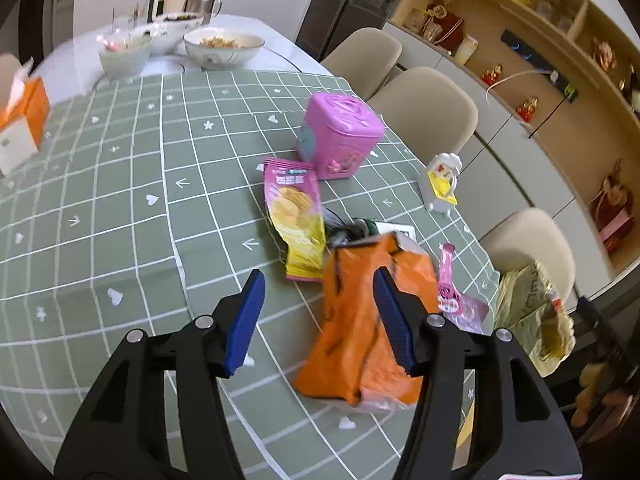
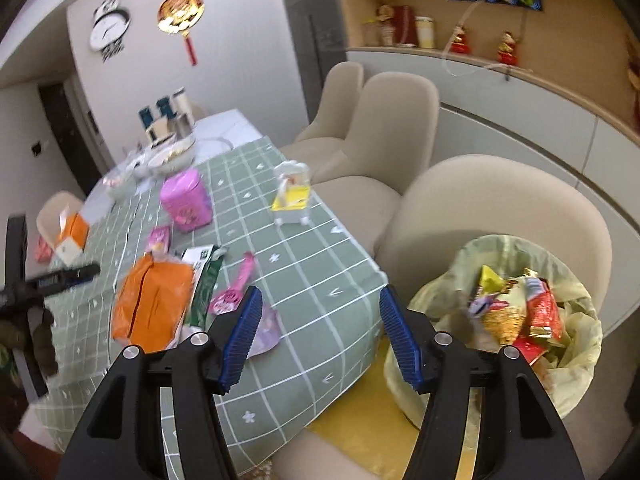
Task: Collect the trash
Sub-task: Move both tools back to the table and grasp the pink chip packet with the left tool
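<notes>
An orange snack bag lies on the green checked tablecloth; it also shows in the right wrist view. A pink-and-yellow chip bag, a dark green wrapper and a pink wrapper lie beside it. My left gripper is open and empty just above the orange bag's near end. My right gripper is open and empty over the table's edge. A bin lined with a pale bag, holding several wrappers, stands beside the table on the right.
A pink tin and a small white-and-yellow toy stand on the cloth. An orange tissue box sits at the left. Bowls and flasks are at the far end. Beige chairs line the right side.
</notes>
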The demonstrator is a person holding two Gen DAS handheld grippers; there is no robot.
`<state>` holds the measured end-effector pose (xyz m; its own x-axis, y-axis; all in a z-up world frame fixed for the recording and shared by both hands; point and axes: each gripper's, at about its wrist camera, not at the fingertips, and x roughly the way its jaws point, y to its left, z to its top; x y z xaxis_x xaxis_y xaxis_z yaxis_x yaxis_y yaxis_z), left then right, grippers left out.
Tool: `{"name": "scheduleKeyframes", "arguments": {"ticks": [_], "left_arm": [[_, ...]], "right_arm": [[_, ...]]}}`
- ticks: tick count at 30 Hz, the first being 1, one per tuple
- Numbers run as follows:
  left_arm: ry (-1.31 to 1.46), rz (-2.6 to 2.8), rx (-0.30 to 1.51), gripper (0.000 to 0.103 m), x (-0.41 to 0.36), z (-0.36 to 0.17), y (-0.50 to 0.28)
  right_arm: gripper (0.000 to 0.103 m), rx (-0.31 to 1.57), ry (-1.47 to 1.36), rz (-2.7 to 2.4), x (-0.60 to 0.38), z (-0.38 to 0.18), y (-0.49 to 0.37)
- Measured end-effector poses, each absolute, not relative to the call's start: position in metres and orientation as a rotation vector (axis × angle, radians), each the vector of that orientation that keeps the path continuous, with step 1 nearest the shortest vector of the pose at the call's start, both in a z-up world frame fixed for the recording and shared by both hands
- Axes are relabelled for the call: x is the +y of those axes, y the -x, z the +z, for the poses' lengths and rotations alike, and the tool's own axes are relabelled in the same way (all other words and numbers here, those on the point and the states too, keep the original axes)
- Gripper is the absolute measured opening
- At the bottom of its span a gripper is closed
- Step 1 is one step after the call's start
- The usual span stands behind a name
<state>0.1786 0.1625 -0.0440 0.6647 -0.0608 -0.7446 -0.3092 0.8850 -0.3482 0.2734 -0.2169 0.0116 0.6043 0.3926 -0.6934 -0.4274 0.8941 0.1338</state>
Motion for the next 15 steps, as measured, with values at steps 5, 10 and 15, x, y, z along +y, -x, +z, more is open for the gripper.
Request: {"name": "scheduleKeyframes", "arguments": {"ticks": [5, 10, 15], "left_arm": [[0.467, 0.121, 0.871, 0.054, 0.189, -0.069, -0.210], [0.487, 0.157, 0.925, 0.054, 0.204, -0.102, -0.256], [0.437, 0.196, 0.930, 0.037, 0.197, -0.120, -0.284]], "right_arm": [[0.058, 0.788, 0.118, 0.419, -0.196, 0.006, -0.256], [0.058, 0.823, 0.101, 0.360, -0.197, -0.005, -0.243], [0.058, 0.869, 0.119, 0.337, -0.199, -0.016, -0.233]]}}
